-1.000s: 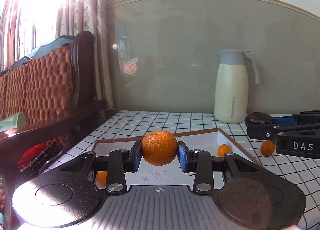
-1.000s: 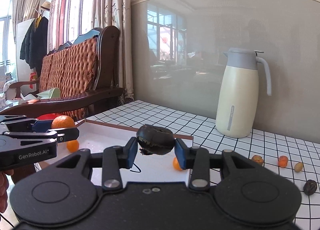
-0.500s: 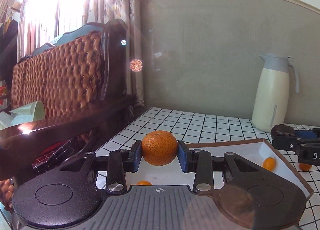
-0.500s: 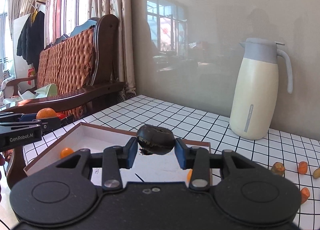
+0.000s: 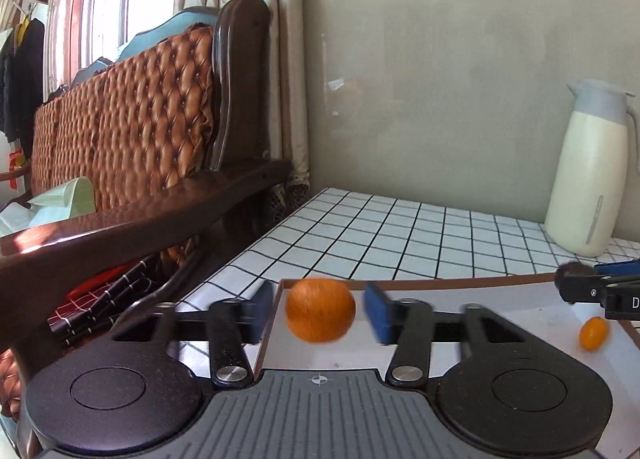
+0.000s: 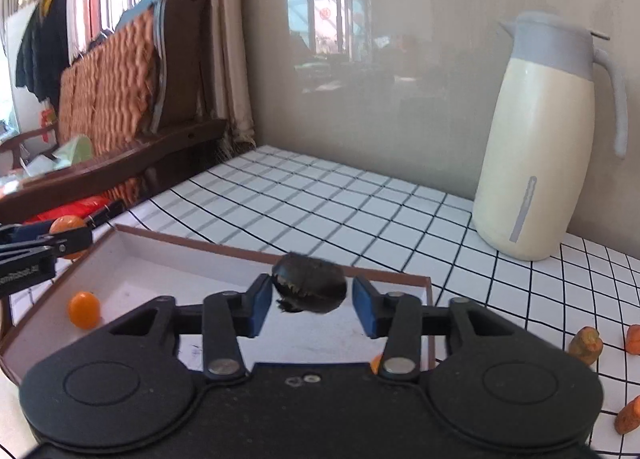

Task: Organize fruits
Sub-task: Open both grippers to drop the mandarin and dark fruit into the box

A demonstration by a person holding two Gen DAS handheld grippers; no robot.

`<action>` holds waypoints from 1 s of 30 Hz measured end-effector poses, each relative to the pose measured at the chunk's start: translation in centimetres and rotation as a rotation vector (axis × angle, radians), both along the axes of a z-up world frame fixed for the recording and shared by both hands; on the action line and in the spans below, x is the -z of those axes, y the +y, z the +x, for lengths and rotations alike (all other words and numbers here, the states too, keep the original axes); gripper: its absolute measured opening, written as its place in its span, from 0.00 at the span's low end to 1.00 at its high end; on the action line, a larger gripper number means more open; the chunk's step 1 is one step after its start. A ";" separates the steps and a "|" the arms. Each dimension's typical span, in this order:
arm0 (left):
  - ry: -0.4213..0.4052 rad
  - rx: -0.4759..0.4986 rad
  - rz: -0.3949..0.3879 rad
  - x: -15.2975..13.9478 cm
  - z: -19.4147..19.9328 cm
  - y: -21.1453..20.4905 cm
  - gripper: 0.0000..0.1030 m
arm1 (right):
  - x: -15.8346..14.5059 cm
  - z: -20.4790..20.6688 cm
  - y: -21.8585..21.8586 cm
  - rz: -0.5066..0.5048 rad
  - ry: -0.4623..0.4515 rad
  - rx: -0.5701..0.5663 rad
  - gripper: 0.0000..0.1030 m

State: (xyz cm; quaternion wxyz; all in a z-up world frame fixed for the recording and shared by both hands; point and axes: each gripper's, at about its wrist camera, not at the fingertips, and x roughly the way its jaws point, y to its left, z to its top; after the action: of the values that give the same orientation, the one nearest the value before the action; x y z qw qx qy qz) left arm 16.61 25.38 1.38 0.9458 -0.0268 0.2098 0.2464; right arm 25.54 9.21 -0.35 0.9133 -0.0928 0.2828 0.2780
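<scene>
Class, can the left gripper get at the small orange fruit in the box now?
Probably not yet. The left gripper's jaws are open, but a big orange sits between them, and the right gripper hangs close by the small fruit in the box, crowding the approach.

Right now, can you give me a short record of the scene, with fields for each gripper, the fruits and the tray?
left gripper: open; round orange mandarin between its pads, a gap on each side, blurred
right gripper: open; dark wrinkled fruit between its spread pads
tray: white shallow box with brown rim, below both grippers
in tray: small oval orange fruit
table: white tiled top; cream jug with grey lid upright at the back
</scene>
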 end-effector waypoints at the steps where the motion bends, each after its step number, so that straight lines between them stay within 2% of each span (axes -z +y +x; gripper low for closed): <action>1: -0.024 -0.020 0.021 0.1 -0.3 -0.2 0.98 | 0.3 0.4 -0.1 -0.027 -0.016 0.048 0.95; 3: -0.035 -0.006 0.029 0.0 -0.3 -0.1 1.00 | 0.6 0.3 -0.8 -0.012 -0.040 0.083 0.93; 5: -0.047 -0.001 0.005 0.0 -0.3 0.2 1.00 | 0.5 0.2 -1.0 0.023 -0.008 0.058 0.93; 9: -0.040 0.004 -0.008 0.1 -0.5 0.4 1.00 | 0.2 -0.7 -0.8 0.044 -0.032 0.037 0.93; 30: -0.052 0.040 -0.025 -1.0 -3.2 -1.8 1.00 | -1.4 -3.0 -2.3 0.082 -0.065 0.038 0.93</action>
State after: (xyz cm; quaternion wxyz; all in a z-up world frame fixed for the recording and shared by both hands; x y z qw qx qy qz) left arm 13.45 23.58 2.37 0.9553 -0.0409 0.1887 0.2240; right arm 22.51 6.89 1.06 0.9303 -0.0590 0.2429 0.2685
